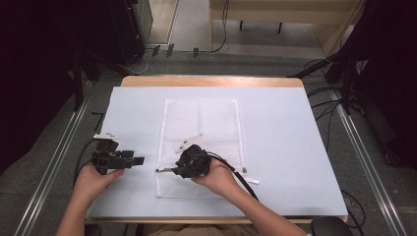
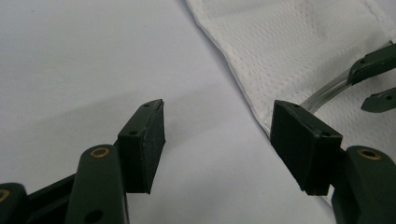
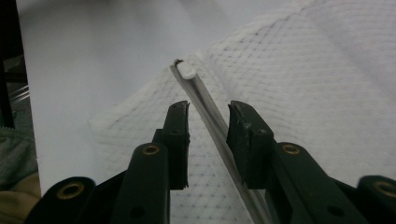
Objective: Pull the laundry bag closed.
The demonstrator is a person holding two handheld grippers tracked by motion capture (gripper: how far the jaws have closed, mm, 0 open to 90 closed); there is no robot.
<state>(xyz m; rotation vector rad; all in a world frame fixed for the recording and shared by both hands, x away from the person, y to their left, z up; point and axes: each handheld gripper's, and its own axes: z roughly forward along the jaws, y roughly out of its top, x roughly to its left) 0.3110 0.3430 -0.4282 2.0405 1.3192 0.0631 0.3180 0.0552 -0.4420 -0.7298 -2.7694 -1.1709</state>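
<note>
Care suits the right tongs, jaws apart astride the clear strip on the mesh bag at centre frame: close squarely, while the left tongs gape empty lower left.

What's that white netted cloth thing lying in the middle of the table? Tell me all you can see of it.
The white mesh bag lies flat on the pale table cover, a long rectangle running away from the person. Its fabric looks like fine, soft netting with a sewn white border, and faint fold creases cross it. A clear, stiff strip with a small white end piece runs across its near part. The right tongs straddle that strip with their jaws apart, low over the mesh. The left tongs sit open beside the bag's edge, over the cover.
</note>
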